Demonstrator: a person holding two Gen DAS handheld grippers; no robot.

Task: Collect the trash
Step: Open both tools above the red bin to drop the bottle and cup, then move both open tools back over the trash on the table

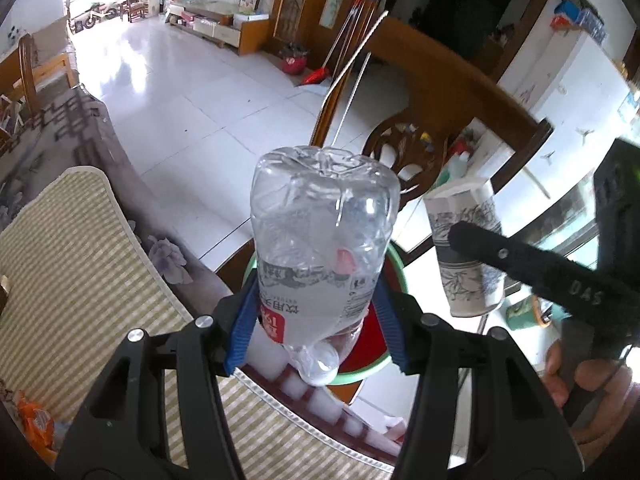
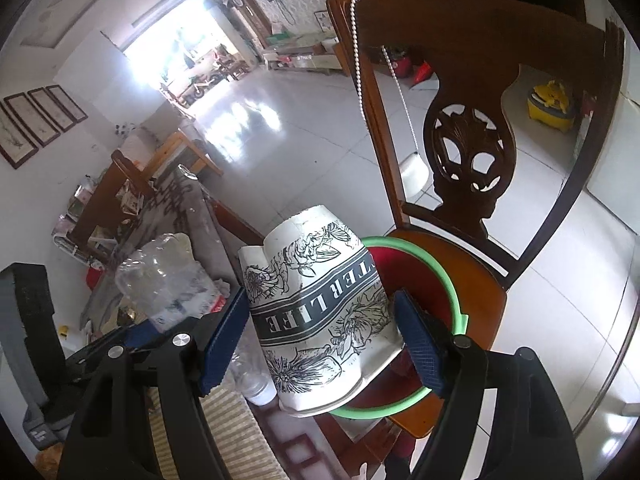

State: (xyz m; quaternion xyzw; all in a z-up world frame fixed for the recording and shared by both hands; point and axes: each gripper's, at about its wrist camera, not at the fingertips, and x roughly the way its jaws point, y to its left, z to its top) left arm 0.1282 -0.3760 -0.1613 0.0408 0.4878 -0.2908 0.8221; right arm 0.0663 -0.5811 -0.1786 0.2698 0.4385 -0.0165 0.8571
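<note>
Trash hangs over the drop point: a clear bottle [image 1: 320, 256] sits between the blue pads of the left claw [image 1: 316, 328], and a crumpled printed paper cup [image 2: 320, 312] sits between the pads of the right claw [image 2: 324, 336]. Both hover above a red bin [image 2: 424, 292] with a green rim that stands on the seat of a carved wooden chair [image 2: 472, 128], just past the edge of a striped cloth [image 1: 80, 264].

The bottle points straight away from the left claw, long axis along the fingers, base far and cap near. The cup lies the same way in the right claw, its mouth toward the camera. In both views the bin lies directly beyond and below the held item, so the drop line looks short; the cup appears closer over the bin's opening, while the bottle covers most of the bin in its own view.

Left claw: half-wide, with both pads against the bottle's label, so the bottle looks held. Right claw: wide, with a sliver of daylight at each side of the cup, so whether it grips or has just let go cannot be told.

From the left view, the right claw [image 1: 472, 236] and the person's hand [image 1: 576, 376] behind it sit just right of the bottle, the two loads side by side.
</note>
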